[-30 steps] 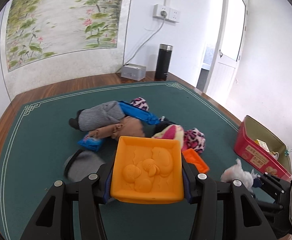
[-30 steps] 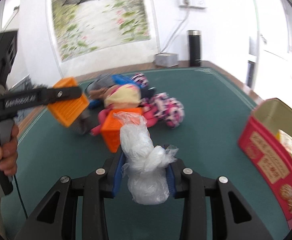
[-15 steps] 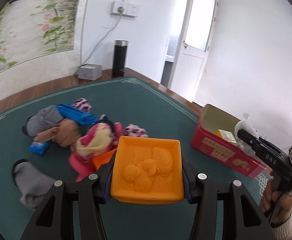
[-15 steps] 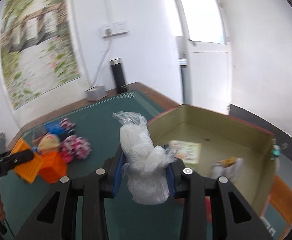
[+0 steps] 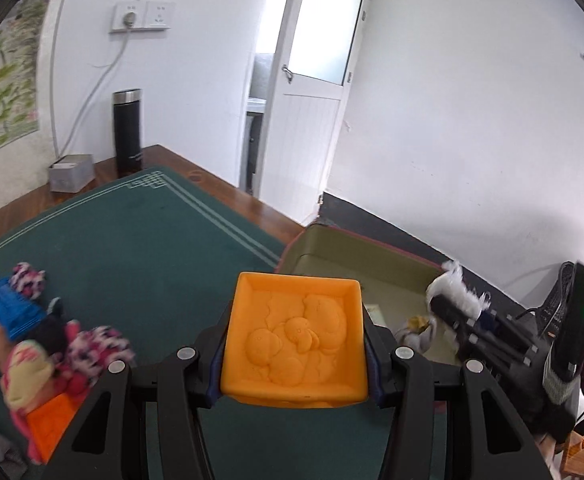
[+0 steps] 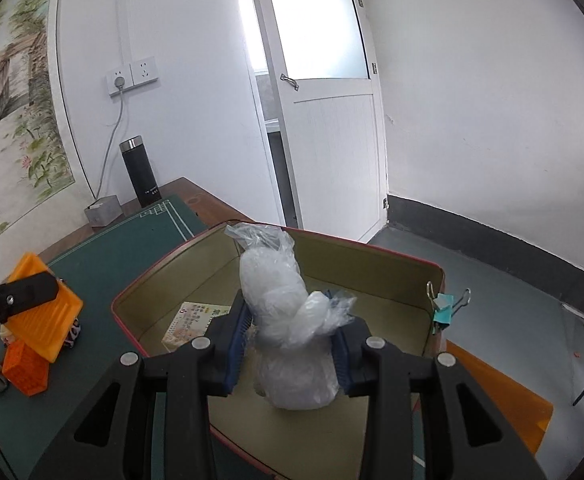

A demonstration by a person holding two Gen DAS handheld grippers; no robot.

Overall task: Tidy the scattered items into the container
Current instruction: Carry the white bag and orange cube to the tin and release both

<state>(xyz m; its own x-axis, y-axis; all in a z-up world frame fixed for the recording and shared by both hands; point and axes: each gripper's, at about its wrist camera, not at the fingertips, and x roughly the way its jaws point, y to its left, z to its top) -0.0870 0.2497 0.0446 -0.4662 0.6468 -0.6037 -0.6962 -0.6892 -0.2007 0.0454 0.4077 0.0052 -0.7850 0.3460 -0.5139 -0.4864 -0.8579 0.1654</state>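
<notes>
1. The counter (image 5: 227, 208) is wooden with a dark green mat (image 5: 143, 248) over most of it; a black flask (image 5: 127, 132) and a small grey box (image 5: 71, 173) stand at its far corner by the wall.
2. The container (image 6: 372, 248), a red tin with a pale gold inside, sits at the mat's right edge; a printed card (image 6: 189, 322) lies on its floor and a teal binder clip (image 6: 444, 308) hangs on its right wall.
3. A heap of soft items (image 5: 51, 352) lies on the mat well left of the tin, with an orange basket (image 6: 25, 370) and a blue piece (image 5: 9, 314) among them.
4. The left hand-held gripper (image 5: 294, 354) is clamped on an orange moulded tray (image 5: 296, 336), held above the mat just beside the tin's near-left corner.
5. The right hand-held gripper (image 6: 289, 350) is over the open tin, its jaws opening, with a crumpled clear plastic bag (image 6: 287, 320) between them, the pads touching its sides.
</notes>
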